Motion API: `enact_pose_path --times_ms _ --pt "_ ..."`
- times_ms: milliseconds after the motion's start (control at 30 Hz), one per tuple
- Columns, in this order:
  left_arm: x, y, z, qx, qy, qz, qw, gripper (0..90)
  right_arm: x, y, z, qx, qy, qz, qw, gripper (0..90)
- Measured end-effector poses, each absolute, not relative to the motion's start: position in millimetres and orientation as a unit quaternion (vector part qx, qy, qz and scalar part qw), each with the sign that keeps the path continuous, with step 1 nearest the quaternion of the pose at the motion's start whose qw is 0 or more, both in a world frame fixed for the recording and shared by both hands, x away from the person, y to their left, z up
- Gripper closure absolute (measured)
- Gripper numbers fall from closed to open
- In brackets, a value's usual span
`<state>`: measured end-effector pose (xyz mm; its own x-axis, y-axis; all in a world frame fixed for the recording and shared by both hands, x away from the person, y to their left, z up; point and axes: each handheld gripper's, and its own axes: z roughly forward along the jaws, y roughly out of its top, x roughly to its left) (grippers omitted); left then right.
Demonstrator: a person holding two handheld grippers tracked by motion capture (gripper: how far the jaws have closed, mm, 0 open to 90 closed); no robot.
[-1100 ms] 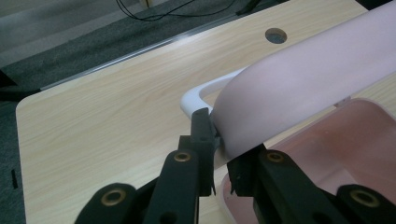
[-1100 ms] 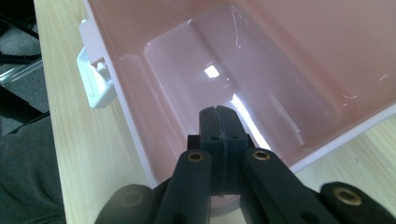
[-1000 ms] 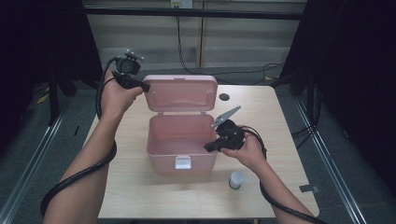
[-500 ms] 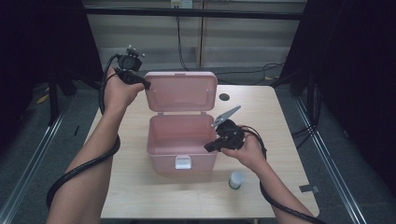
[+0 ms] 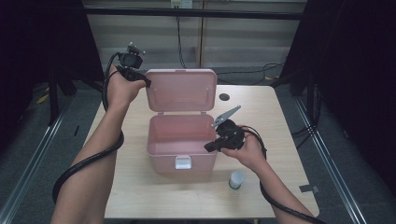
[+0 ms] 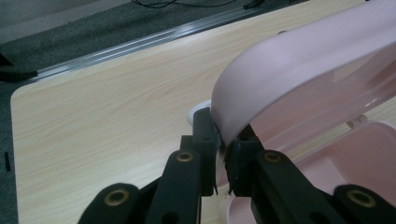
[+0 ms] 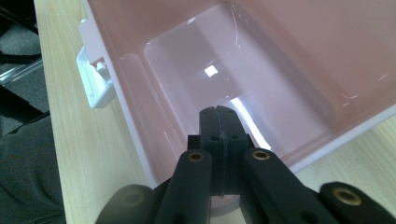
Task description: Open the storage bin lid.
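Little has shifted: your left tool (image 6: 219, 154) keeps its pinch on the lid (image 5: 181, 91) edge, holding it upright behind the pink box (image 5: 182, 140). Your right tool (image 7: 218, 122), jaws closed empty, hovers over the box's right rim, so the interior is ready for loading.

Left claw (image 5: 148, 84) clamped; right claw (image 5: 207, 148) (closed)

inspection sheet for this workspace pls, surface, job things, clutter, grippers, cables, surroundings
surface: light wooden table, a dark round hole near the far edge
job's things: pink box open and empty, lid raised
clutter: small white container right of the box
grippers: left hand-held gripper clamps the lid's edge; right hand-held gripper shut, empty, over the box's right rim
cables: black cable trails under the left forearm
surroundings: dark curtains, grey floor
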<state>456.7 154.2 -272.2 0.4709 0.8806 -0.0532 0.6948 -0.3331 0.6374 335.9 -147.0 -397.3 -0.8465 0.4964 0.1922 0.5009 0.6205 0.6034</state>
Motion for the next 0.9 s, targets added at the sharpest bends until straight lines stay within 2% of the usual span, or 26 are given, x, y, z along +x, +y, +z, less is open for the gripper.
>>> enact_pose_path --times_ms 900 --pt "486 151 -286 0.789 0.516 0.147 0.299 84.7 338 -148 -398 -0.271 -0.901 -0.34 0.01 90.0"
